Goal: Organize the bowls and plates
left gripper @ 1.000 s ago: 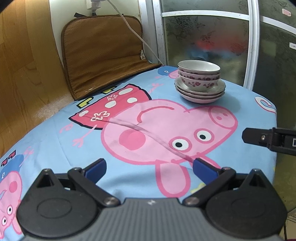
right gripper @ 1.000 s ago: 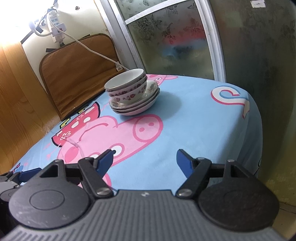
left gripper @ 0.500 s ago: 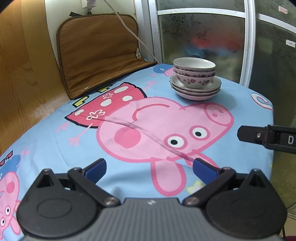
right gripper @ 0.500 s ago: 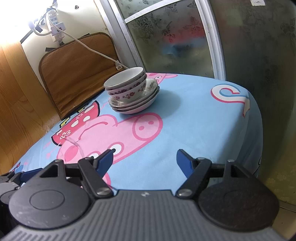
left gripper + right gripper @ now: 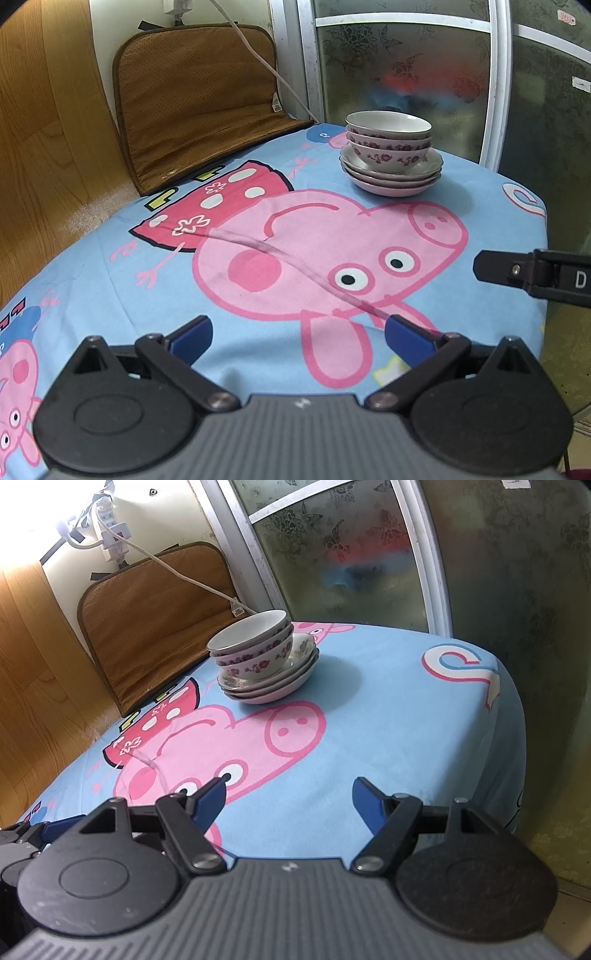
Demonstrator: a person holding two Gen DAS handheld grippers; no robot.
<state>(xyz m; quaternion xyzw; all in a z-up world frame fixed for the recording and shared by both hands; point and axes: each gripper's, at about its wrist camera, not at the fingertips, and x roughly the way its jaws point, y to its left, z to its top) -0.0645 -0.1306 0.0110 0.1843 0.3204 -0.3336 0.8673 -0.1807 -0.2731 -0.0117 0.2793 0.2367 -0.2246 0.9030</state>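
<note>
Left wrist view showed the left gripper [image 5: 297, 334] low over a cartoon-pig tablecloth [image 5: 110, 273], its blue-padded jaws spread wide with nothing between them. Well ahead, toward the far right part of the table, stood the stack: three floral bowls [image 5: 388, 142] nested together, resting on a pile of shallow plates [image 5: 391, 177]. A brown cushion [image 5: 195, 96] leaned against the wall beyond, a white cable draped across it.

In the right wrist view, the right gripper [image 5: 290, 799] was likewise released and empty, with the same stack ahead and slightly to its left.

Everything already looked nested, so the job appeared close to done. If the stack needed moving, a sound approach would be to pinch the plates' rim from both sides, lift level, and go slowly, since the bowls could slide.
</note>
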